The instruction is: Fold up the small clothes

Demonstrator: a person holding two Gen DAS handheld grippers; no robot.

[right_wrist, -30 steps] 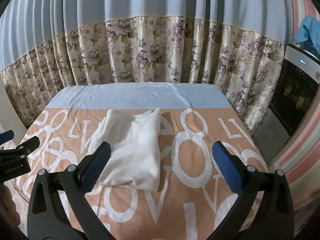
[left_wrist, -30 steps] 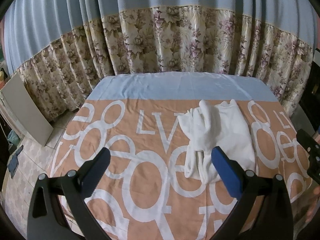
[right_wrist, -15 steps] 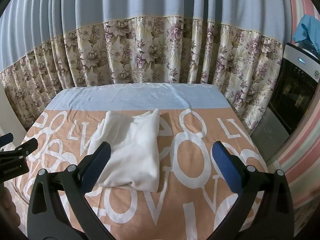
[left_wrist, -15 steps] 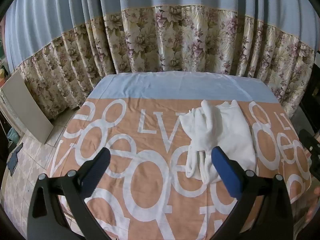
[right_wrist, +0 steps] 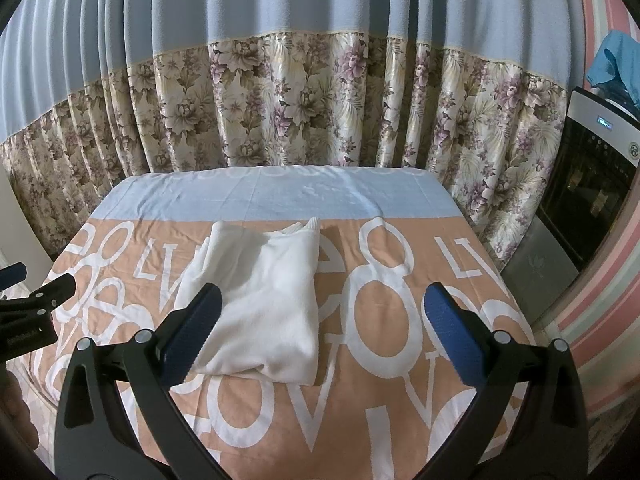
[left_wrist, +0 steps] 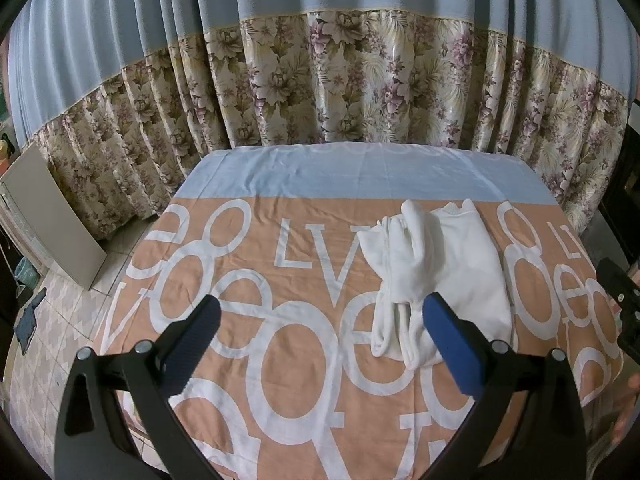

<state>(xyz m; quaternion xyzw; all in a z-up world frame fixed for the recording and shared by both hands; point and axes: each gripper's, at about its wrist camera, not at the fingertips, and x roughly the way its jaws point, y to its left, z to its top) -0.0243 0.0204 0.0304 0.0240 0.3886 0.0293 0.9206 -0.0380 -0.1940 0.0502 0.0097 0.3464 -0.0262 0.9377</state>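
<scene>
Two grippers, both with jaws spread wide and holding nothing, hang above the near edge of the table.

Curtain (left_wrist: pixel 340 80) — blue above, floral band below, fills the back from 9 to 3 o'clock in both views.

Tablecloth (left_wrist: pixel 280 360) — orange with big white letters, pale blue strip along the far edge; covers the whole table.

White garment (right_wrist: pixel 268 304) — lies on the orange part of the tablecloth, already folded into a long narrow bundle. Long axis runs near to far, roughly 6 to 12 o'clock. Its right edge is a clean fold; its left side shows loose rolled layers (left_wrist: pixel 394 280), less tidy.

Left gripper (left_wrist: pixel 320 340) — the garment sits at about 1 o'clock from it, the gripper's right finger overlapping the bundle's near end in view. No contact that I can see.

Right gripper (right_wrist: pixel 320 340) — the garment sits at about 11 o'clock, its near-left corner behind the gripper's left finger.

Judgement: the bundle lies between the two grippers, neither clearly nearer. Lengthwise folds look done; a crosswise fold, near end carried toward 12 o'clock, looks like what remains. Loose left layers could slip out if only one corner is pinched.
</scene>
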